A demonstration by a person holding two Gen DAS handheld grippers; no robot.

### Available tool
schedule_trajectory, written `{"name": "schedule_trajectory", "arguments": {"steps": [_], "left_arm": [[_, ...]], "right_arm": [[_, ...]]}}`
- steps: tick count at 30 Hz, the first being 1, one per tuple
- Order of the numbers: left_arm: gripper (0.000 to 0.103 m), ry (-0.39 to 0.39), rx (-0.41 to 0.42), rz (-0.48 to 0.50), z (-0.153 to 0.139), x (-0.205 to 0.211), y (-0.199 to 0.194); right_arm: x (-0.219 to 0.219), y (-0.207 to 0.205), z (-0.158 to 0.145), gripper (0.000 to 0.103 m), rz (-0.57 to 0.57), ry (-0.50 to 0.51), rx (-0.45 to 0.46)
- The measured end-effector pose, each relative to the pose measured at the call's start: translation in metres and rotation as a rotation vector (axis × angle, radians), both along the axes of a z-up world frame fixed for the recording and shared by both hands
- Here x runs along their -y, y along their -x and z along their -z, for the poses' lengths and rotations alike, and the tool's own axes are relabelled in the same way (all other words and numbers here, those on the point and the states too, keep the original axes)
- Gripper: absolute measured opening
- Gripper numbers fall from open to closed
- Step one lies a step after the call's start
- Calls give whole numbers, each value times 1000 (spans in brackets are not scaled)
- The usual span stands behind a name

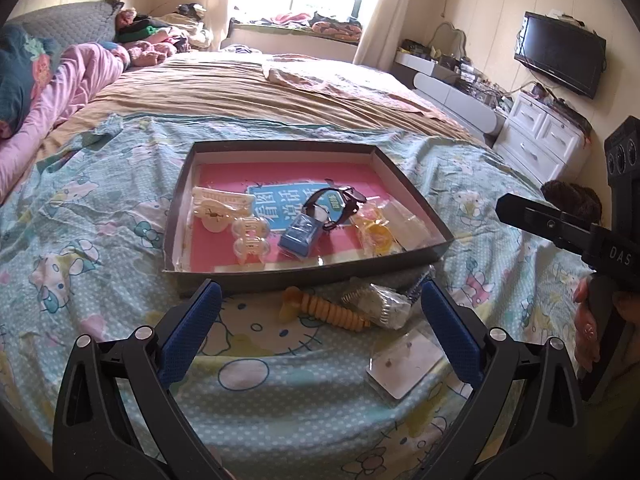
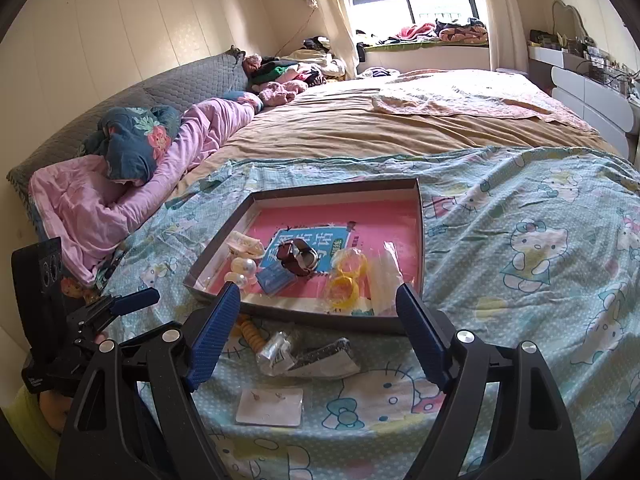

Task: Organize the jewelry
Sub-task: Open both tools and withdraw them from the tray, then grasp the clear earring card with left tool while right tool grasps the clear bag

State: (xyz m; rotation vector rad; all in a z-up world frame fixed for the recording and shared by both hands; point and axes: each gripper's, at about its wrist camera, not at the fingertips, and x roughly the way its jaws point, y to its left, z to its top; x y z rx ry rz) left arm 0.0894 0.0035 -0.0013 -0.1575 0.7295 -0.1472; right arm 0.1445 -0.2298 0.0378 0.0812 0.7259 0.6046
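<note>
While both tools hover over the bedsheet, left gripper and right gripper gape wide, empty. Nearest: earring card; beyond, bagged silver watch and orange bracelet; farther, tray holding black watch, yellow bangles.

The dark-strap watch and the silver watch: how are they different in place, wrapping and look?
Place: the dark-strap watch lies inside the tray; the silver watch lies on the bedsheet in front of it.
Wrapping: the silver watch is in a clear bag; the dark-strap watch looks bare.
Look: one has a dark strap curled in a loop, the other a silver metal band.
Both have pale dials, and no claw touches either.
</note>
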Motion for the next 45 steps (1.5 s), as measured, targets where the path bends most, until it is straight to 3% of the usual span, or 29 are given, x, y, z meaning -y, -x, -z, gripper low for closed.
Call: {"name": "schedule_trajectory", "arguments": {"steps": [13,31,38,42,45], "left_arm": [[93,-15,-50,75,13,21,5],[93,-32,-139,205,42,51,-3],[93,-45,-178,239,55,63,-11],[89,-50,-195,247,61,67,-15],[85,-54,-204,249,65,69,-18]], "right_arm": [[10,4,17,79,-13,5,-66],[6,-10,67,79,-41,-35,-278],[-1,-18,86,63,-45,-68,-369],[3,-28,102,53,0,-148,-469],[7,-34,111,51,20,-206,-523]]}}
